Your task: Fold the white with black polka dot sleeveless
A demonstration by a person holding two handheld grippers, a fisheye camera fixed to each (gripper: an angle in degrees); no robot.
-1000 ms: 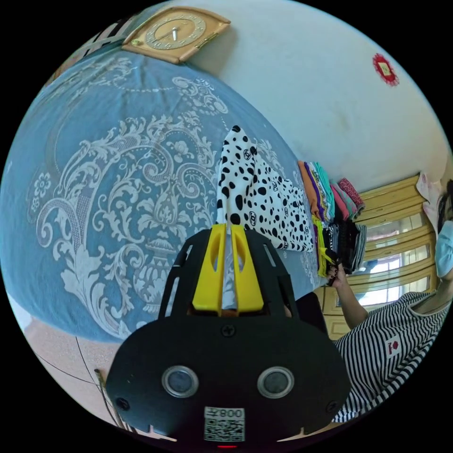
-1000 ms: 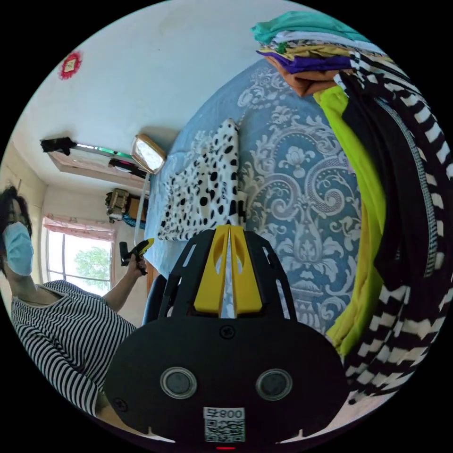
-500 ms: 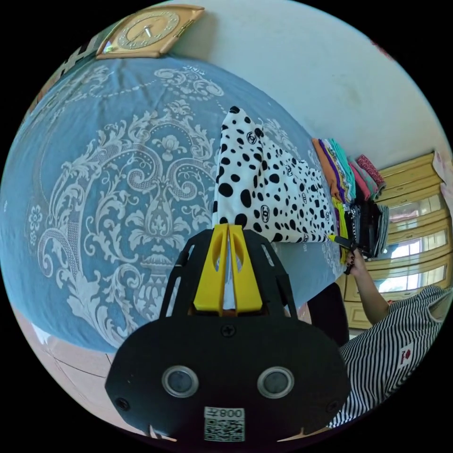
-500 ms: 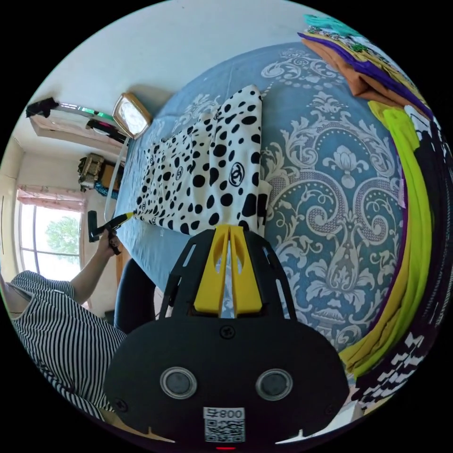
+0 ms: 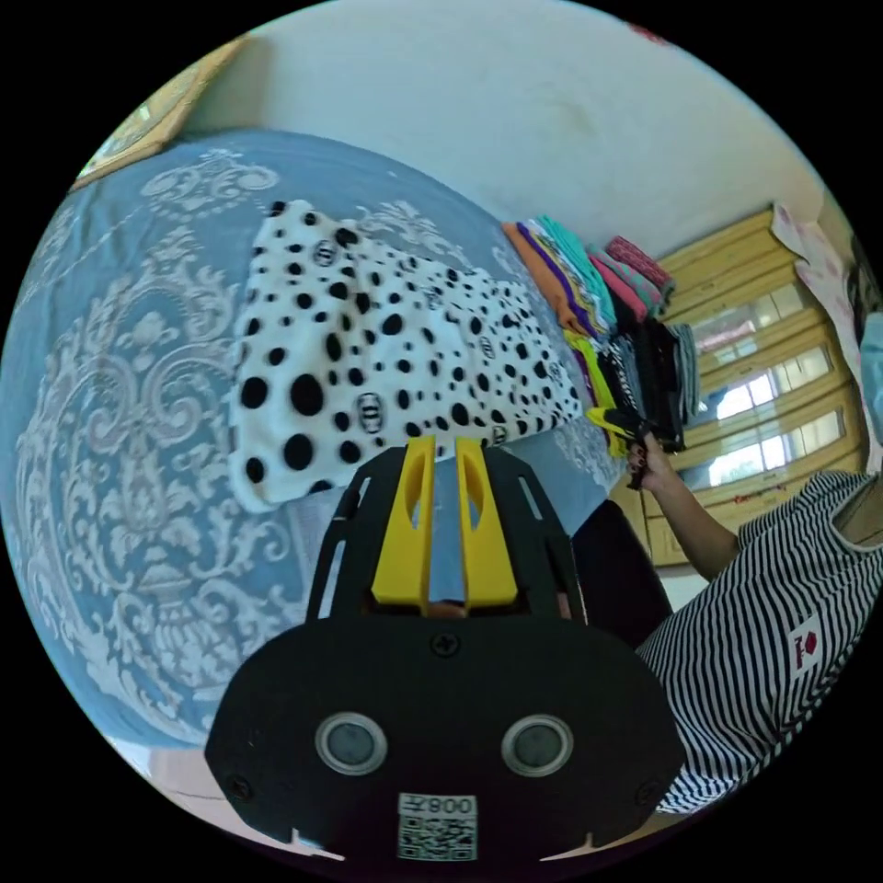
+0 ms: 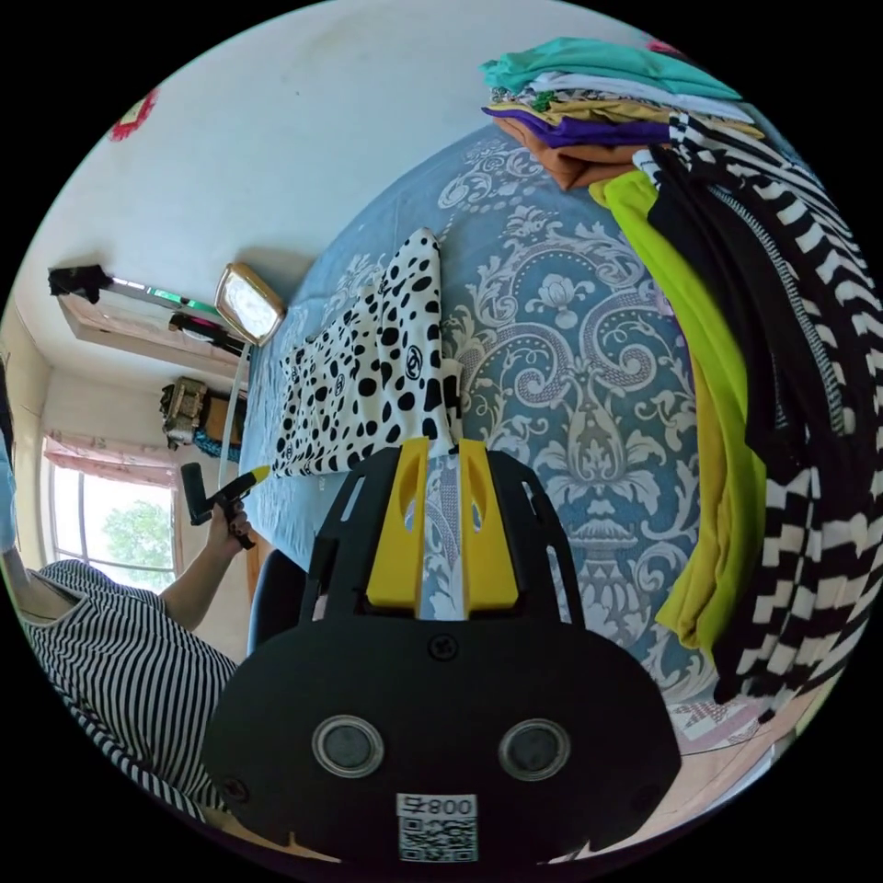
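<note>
Left gripper view: polka dot sleeveless (image 5: 386, 349) lies lengthwise toward clothes stack (image 5: 635, 340).

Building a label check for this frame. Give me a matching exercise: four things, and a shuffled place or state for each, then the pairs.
Things:
1. left hand-held gripper
2. polka dot sleeveless
3. stack of folded clothes
4. neon green garment

Place or state:
A. draped over the bedspread edge beside striped clothes
B. lying flat on the blue bedspread
C. jaws apart, holding nothing
D. piled by the wall

Pairs: 1-C, 2-B, 3-D, 4-A
</note>
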